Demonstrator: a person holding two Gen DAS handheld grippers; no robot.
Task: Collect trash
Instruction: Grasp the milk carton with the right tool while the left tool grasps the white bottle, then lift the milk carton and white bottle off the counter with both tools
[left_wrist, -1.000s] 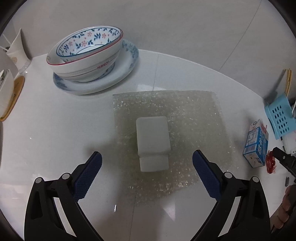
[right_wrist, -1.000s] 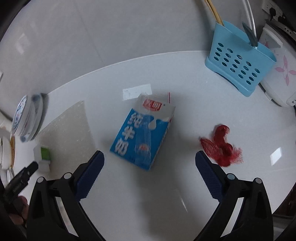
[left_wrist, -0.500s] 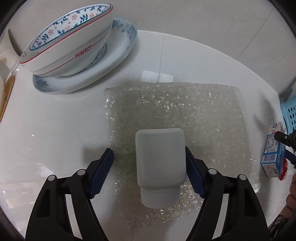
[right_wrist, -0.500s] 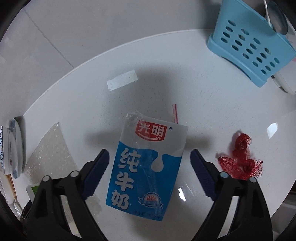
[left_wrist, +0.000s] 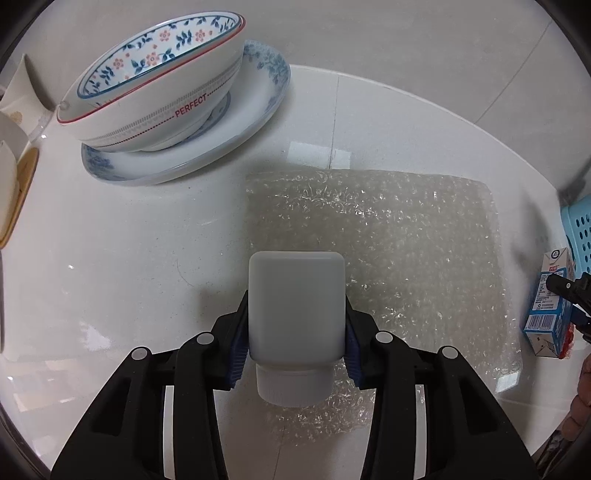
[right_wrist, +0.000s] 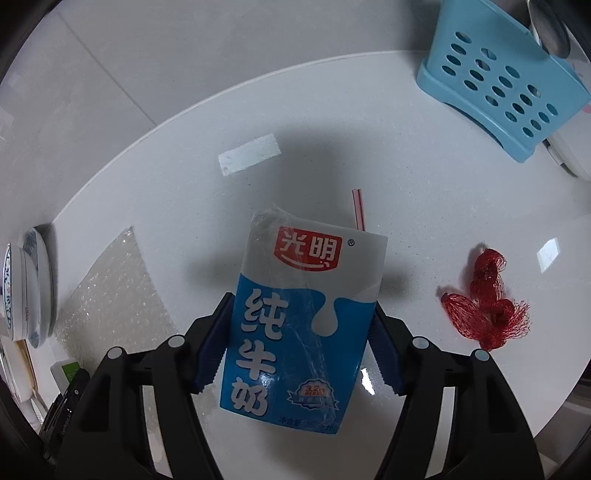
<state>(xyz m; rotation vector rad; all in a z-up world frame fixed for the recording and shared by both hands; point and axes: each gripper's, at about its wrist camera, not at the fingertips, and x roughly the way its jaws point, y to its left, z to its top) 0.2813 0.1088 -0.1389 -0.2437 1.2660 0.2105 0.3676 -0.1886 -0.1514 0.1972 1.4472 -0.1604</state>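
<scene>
Both claws lower and narrower than a second ago, each now straddling its item. Left claw (left_wrist: 296, 341) closing on white plastic bottle (left_wrist: 296, 308), pads flush against both sides; bottle lying on bubble wrap sheet (left_wrist: 406, 236), cap toward camera. Right claw (right_wrist: 297, 349) closing around milk carton (right_wrist: 299, 321) flat on tabletop (right_wrist: 424, 206); left pad on its edge, right pad contact unclear. White speckled round tabletop, pale tiled floor beyond. Blue perforated basket (right_wrist: 495, 77) far right, red mesh net (right_wrist: 487, 302) beside carton, straw (right_wrist: 358, 208) poking out behind it. Stacked bowls (left_wrist: 159, 85) on plate (left_wrist: 207, 147), rim text "PERFECT". Carton reads "光明 纯牛奶".
</scene>
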